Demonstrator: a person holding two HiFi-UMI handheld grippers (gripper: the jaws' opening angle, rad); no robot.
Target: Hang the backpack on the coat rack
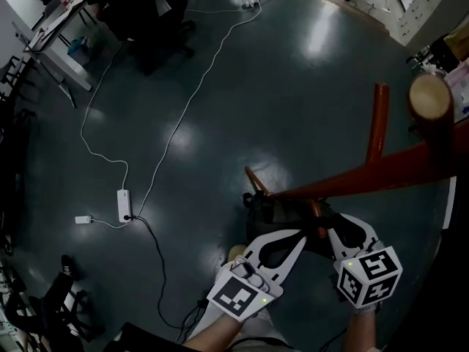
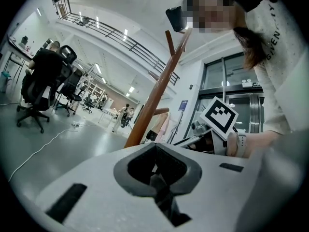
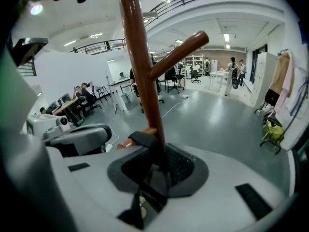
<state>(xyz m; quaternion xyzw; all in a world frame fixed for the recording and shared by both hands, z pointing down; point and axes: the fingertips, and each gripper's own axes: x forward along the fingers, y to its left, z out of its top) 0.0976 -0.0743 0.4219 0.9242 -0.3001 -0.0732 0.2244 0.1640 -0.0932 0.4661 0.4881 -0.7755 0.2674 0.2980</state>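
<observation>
At the bottom centre of the head view, the left tool (image 1: 293, 237) and the right tool (image 1: 334, 232) sit side by side over the dark backpack (image 1: 275, 210), low against the coat rack (image 1: 381, 171). Each tool is closed on a black strap (image 2: 161, 183), probably so the two can spread the loop. In the right gripper view, the strap lies at the pole, right by a short low peg (image 3: 123, 142). Whether it sits over the peg is unclear. The shared hold likely carries the weight until the strap catches.
</observation>
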